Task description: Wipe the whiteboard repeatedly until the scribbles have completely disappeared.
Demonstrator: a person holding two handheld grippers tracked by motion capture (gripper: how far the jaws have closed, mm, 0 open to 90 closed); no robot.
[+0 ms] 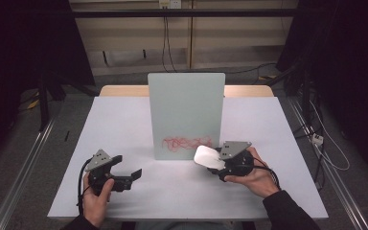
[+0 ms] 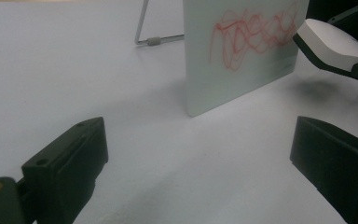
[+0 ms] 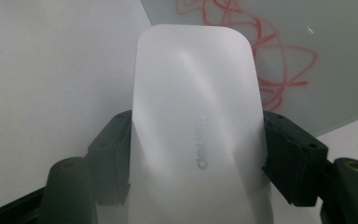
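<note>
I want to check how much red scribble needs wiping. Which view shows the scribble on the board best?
The left gripper view: the whole red scribble spreads across the board, unblocked. In the high view it is a small red band low on the board. In the right gripper view the white eraser hides part of it.

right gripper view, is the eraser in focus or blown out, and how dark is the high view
Right gripper view: the white eraser is soft and glary, its embossed lettering barely legible; the red scribble on the whiteboard behind is blurred. High view: the table is evenly lit, its surroundings nearly black.
</note>
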